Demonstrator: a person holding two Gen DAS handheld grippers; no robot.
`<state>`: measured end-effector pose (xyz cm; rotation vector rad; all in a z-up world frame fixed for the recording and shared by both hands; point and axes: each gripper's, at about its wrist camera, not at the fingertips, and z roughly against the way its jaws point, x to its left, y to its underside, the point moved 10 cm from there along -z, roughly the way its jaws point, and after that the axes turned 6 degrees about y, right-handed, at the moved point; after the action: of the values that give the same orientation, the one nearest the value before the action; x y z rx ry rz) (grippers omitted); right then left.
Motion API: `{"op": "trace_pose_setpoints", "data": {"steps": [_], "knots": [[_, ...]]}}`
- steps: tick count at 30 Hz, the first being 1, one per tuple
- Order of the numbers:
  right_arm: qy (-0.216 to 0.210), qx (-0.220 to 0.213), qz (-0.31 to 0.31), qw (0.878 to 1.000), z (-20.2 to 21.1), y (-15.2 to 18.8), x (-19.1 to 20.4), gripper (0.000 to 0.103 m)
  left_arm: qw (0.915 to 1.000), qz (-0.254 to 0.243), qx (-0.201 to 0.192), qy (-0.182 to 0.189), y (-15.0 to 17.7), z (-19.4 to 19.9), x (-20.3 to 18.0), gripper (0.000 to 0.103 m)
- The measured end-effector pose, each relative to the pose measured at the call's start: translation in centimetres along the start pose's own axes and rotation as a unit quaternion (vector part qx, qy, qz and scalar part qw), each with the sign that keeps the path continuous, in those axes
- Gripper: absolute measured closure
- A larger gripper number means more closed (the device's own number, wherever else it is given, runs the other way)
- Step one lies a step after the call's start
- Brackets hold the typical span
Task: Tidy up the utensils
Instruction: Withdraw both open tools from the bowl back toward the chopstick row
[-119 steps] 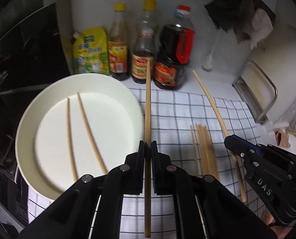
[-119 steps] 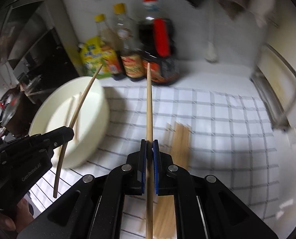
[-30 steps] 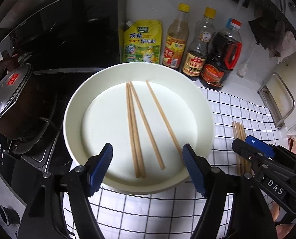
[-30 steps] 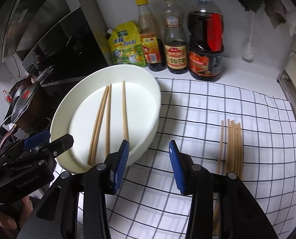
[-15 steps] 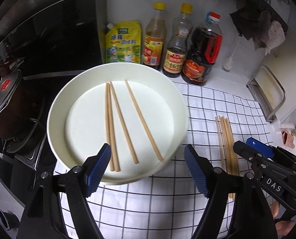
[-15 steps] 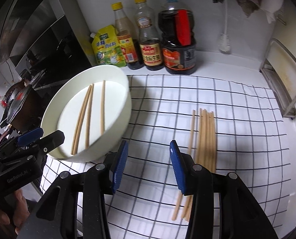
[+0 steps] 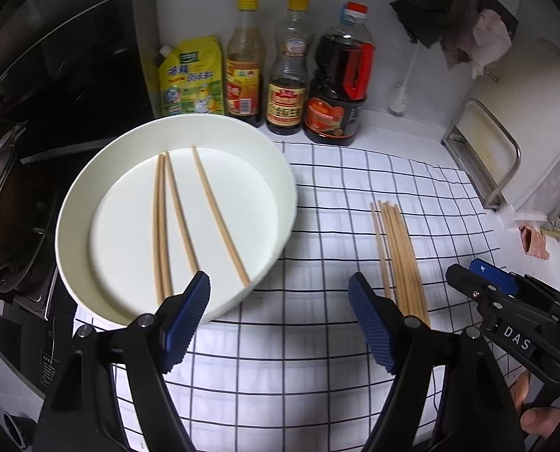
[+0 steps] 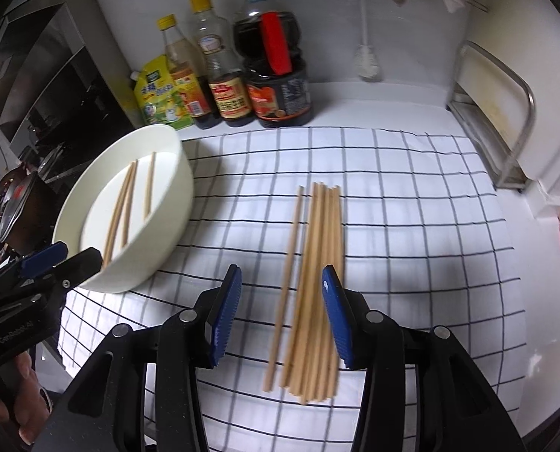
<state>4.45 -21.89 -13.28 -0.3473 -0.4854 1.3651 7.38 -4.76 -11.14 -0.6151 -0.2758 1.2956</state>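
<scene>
With its fingers spread and empty, the right claw (image 8: 280, 316) hovers over the near end of the loose chopsticks (image 8: 315, 263) on the checked cloth (image 8: 411, 226). Left claw (image 7: 280, 316), equally spread, sits between that bundle and the white bowl (image 7: 73, 203) holding three chopsticks (image 7: 174, 211), far left.

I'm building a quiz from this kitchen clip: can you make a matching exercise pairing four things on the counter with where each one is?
Things:
1. four chopsticks
2. chopstick bundle
3. yellow pouch
4. right gripper

Places:
A. flat on the checked cloth
B. against the back wall, left of the bottles
C. open above the near end of the bundle
D. inside the white bowl

Pairs: 1-D, 2-A, 3-B, 4-C
</scene>
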Motion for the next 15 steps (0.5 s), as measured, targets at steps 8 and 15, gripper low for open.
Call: {"op": "trace_pose_setpoints", "data": {"steps": [8,15], "knots": [[0.022,0.013,-0.012,1.0,-0.9,1.7,-3.3,0.058,0.9996,-0.017,0.015,0.014,1.0,-1.2,-2.6,0.028],[0.041,0.038,-0.021,0.998,-3.5,3.7,-5.9,0.058,0.9986,-0.033,0.036,0.021,2.5,-2.8,-4.3,0.028]]}}
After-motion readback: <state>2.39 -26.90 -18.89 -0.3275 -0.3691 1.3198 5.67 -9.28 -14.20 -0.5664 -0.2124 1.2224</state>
